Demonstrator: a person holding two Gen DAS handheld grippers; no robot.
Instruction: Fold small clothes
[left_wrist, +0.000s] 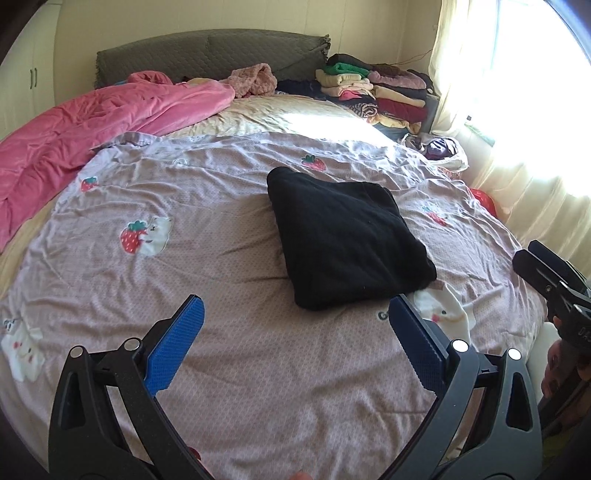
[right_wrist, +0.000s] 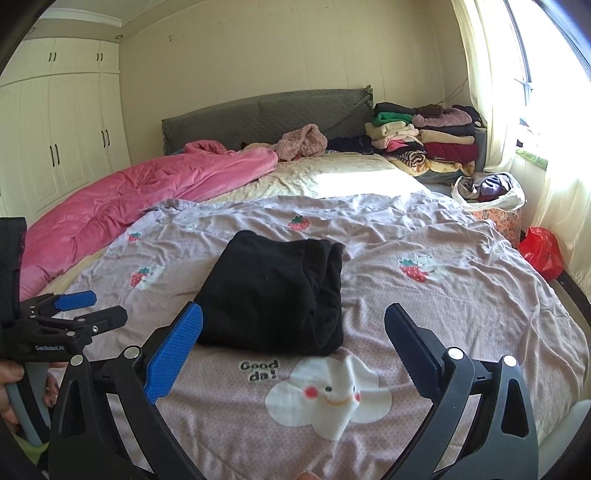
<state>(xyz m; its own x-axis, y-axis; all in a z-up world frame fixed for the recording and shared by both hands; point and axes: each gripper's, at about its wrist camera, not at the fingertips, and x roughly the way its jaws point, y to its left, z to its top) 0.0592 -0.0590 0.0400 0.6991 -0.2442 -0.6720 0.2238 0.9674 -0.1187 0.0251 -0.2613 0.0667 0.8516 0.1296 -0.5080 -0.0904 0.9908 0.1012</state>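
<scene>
A black garment (left_wrist: 347, 236) lies folded into a compact square on the lilac strawberry-print bedspread (left_wrist: 207, 229); it also shows in the right wrist view (right_wrist: 280, 291). My left gripper (left_wrist: 295, 314) is open and empty, held just short of the garment's near edge. My right gripper (right_wrist: 293, 321) is open and empty, its blue left pad (right_wrist: 175, 354) close to the garment's near left corner. The right gripper shows at the right edge of the left wrist view (left_wrist: 550, 277); the left gripper shows at the left edge of the right wrist view (right_wrist: 74, 310).
A rumpled pink quilt (right_wrist: 122, 206) lies along the left of the bed. Stacks of folded clothes (right_wrist: 424, 140) sit at the head on the right, by a grey headboard (right_wrist: 266, 114). A bag of clothes (right_wrist: 487, 192) and a red bag (right_wrist: 541, 251) stand beside the bed under the curtained window.
</scene>
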